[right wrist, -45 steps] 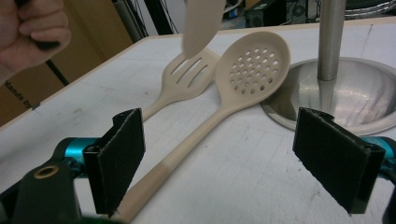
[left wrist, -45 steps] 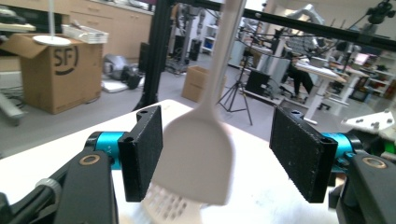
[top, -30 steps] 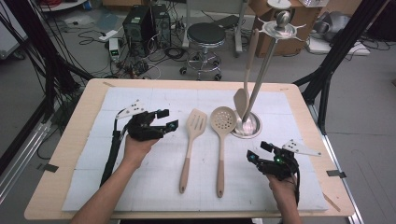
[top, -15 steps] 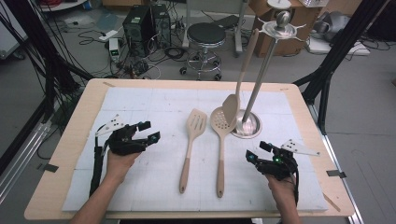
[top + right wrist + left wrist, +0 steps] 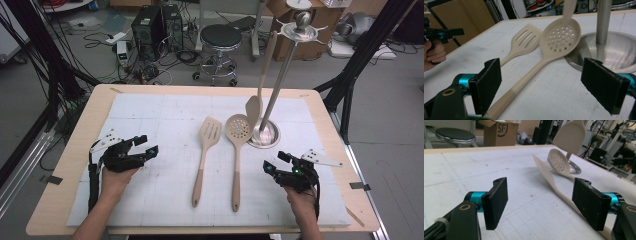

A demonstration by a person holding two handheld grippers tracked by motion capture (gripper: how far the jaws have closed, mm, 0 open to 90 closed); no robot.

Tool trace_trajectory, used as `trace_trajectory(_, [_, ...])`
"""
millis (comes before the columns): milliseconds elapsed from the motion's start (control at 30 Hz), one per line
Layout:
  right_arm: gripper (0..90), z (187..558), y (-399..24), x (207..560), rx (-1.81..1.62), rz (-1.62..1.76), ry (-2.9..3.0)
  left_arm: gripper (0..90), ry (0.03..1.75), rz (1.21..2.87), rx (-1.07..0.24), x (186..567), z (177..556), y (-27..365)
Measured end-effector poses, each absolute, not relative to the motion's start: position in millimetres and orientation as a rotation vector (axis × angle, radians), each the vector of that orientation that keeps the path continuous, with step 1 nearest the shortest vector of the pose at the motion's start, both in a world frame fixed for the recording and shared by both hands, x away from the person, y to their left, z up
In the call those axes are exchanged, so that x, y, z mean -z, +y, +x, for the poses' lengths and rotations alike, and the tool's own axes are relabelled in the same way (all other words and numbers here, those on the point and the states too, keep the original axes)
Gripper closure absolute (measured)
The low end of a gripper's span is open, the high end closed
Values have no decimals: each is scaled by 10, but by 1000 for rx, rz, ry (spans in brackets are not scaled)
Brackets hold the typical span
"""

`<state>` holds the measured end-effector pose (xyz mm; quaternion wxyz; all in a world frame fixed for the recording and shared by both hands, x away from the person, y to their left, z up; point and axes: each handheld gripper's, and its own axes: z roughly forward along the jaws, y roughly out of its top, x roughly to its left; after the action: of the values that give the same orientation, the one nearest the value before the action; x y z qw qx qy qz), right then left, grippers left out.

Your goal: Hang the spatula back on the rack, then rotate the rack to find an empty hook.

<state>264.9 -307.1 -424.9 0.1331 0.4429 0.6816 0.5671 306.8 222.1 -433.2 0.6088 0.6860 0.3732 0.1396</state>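
We count three pale utensils on the bench (image 5: 150, 115): one slotted spatula (image 5: 206, 150) and one perforated skimmer (image 5: 237, 145) lying side by side on the white mat, handles toward the person, and a third utensil (image 5: 260, 80) hanging from the single metal stand (image 5: 280, 75). The skimmer's head rests against the rim of the stand's round base (image 5: 265, 136) (the right gripper view shows it lapping that rim).

There are two grippers. The left gripper (image 5: 147, 146) sits near the left edge of the mat, well apart from the spatula. Its fingers (image 5: 496, 202) are spread wide with nothing between them, touching nothing; in its own view the spatula's handle runs behind the right-hand finger, and we cannot tell whether they touch.

The right gripper (image 5: 275, 162) rests near the front right of the mat, below the stand's base and to the right of the skimmer's handle. Its fingers (image 5: 486, 85) are likewise spread wide and hold nothing; the skimmer's handle (image 5: 524, 82) lies on the mat in the gap, beyond the pads.
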Motion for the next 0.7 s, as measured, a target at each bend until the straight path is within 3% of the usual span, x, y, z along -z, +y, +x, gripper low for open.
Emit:
trace_trajectory(433, [162, 2714, -3005, 4133, -1704, 1272, 1910, 298, 888, 1580, -329, 4376, 3085, 2242])
trace_trajectory(567, [286, 2799, -3053, 3950, -1788, 1306, 1770, 298, 892, 1569, -323, 4380, 3089, 2244])
trace_trajectory(700, [501, 2913, -3081, 3760, -1823, 1290, 1690, 298, 898, 1569, -322, 4382, 3092, 2245])
